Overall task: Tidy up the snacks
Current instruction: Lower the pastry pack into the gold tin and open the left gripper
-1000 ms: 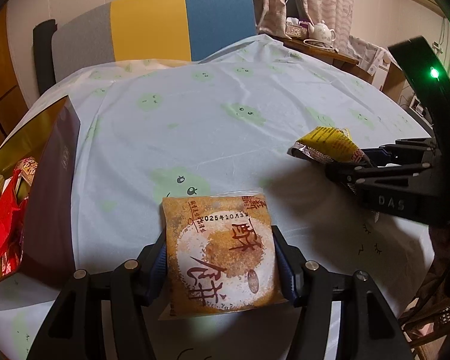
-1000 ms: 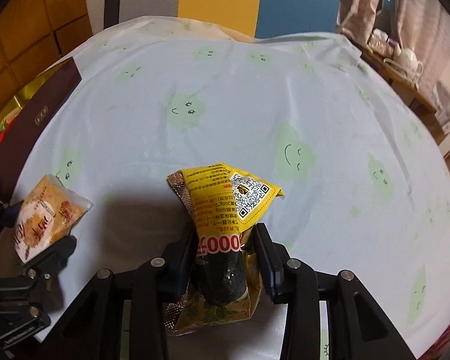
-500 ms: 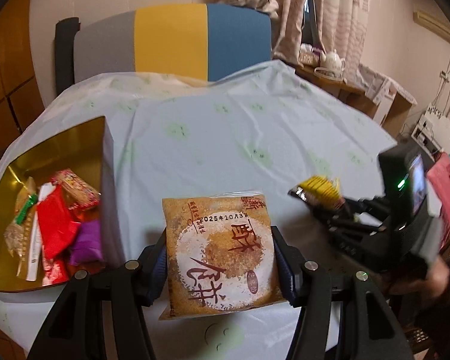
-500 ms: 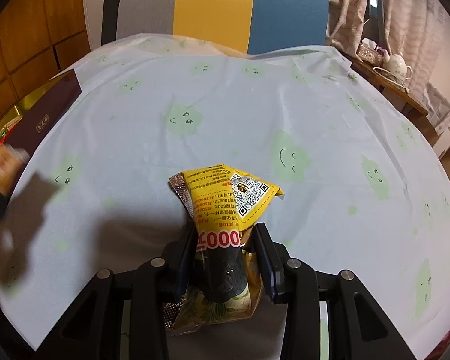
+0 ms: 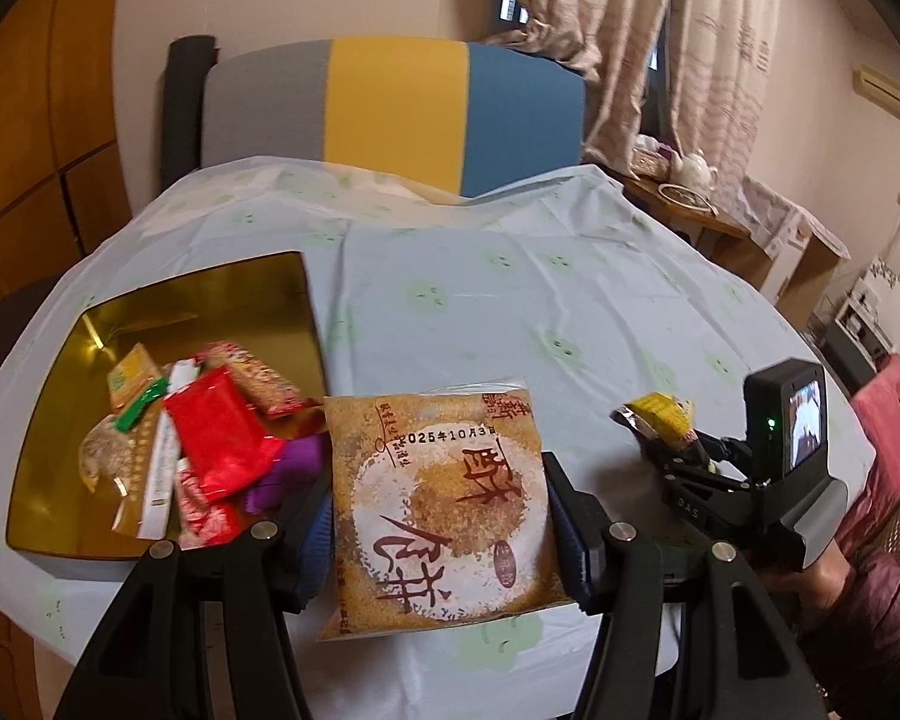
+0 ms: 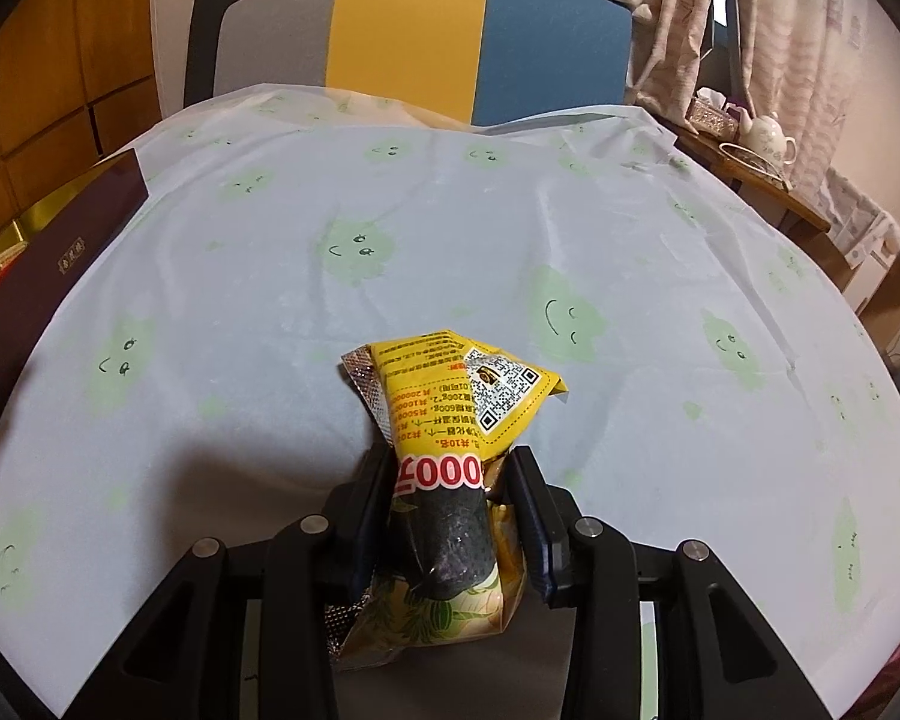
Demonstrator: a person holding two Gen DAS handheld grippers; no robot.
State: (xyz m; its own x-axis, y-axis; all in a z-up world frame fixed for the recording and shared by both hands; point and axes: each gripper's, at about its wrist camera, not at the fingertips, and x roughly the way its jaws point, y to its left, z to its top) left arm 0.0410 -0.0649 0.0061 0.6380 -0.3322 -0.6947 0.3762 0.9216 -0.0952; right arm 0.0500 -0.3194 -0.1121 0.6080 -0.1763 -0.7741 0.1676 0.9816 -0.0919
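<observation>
My left gripper (image 5: 438, 516) is shut on a flat brown pastry packet (image 5: 438, 504) with red characters, held above the table just right of a gold-lined box (image 5: 198, 300). The box holds several snack packets, among them a red one (image 5: 219, 444) and a purple one (image 5: 285, 471). My right gripper (image 6: 450, 510) is shut on a yellow snack packet (image 6: 450, 420) with a QR code, held above the table. In the left wrist view the right gripper (image 5: 672, 450) and its yellow packet (image 5: 660, 414) are at the right.
The round table (image 6: 450, 228) has a pale blue cloth with green smiley faces. The box's dark outer wall (image 6: 42, 276) shows at the left in the right wrist view. A grey, yellow and blue chair (image 5: 390, 114) stands behind. A side table with a teapot (image 5: 696, 171) is at the right.
My left gripper has risen and pulled back with the pastry packet, so the box's inside now shows. My right gripper has lifted slightly with the yellow packet still held.
</observation>
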